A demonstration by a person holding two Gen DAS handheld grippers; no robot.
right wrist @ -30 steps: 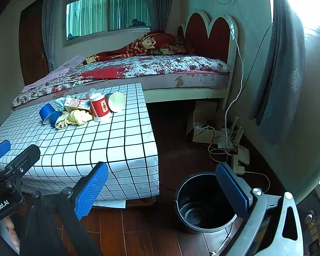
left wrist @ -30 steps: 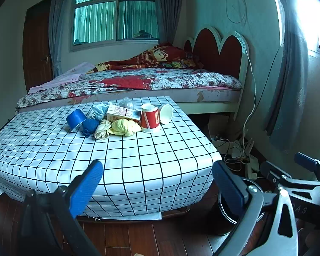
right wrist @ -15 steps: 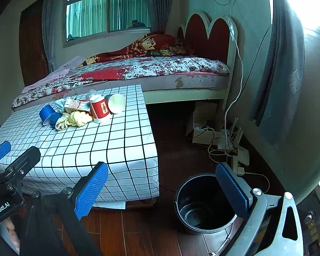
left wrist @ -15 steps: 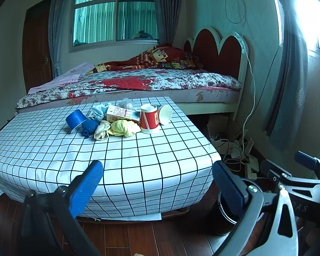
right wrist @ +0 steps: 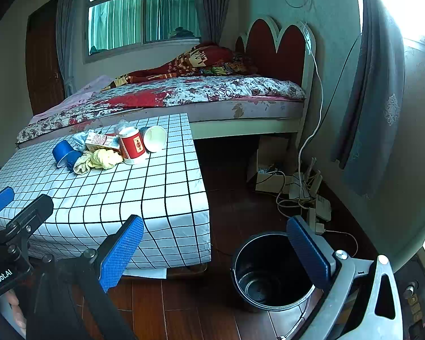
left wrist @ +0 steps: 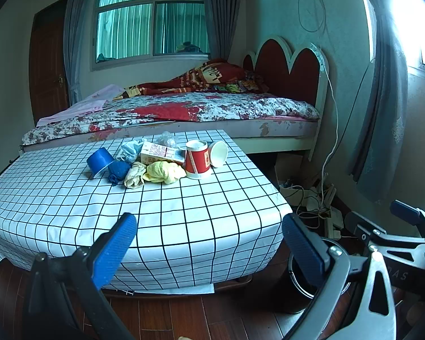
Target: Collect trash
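Observation:
A heap of trash lies at the far side of the checked table (left wrist: 184,215): a red paper cup (left wrist: 197,159) upright, a white cup (left wrist: 218,153) on its side, a carton (left wrist: 161,153), a blue cup (left wrist: 99,161), a yellow rag (left wrist: 164,171) and other crumpled cloths. The same red paper cup (right wrist: 133,146) shows in the right wrist view. A black bin (right wrist: 269,274) stands empty on the floor right of the table. My left gripper (left wrist: 209,243) is open, well short of the trash. My right gripper (right wrist: 215,249) is open too, near the bin, holding nothing.
A bed (left wrist: 184,113) with a red headboard runs behind the table. Cables and a power strip (right wrist: 306,195) lie on the wooden floor by the wall. A curtain (right wrist: 374,113) hangs at right. The right gripper (left wrist: 405,235) appears in the left wrist view.

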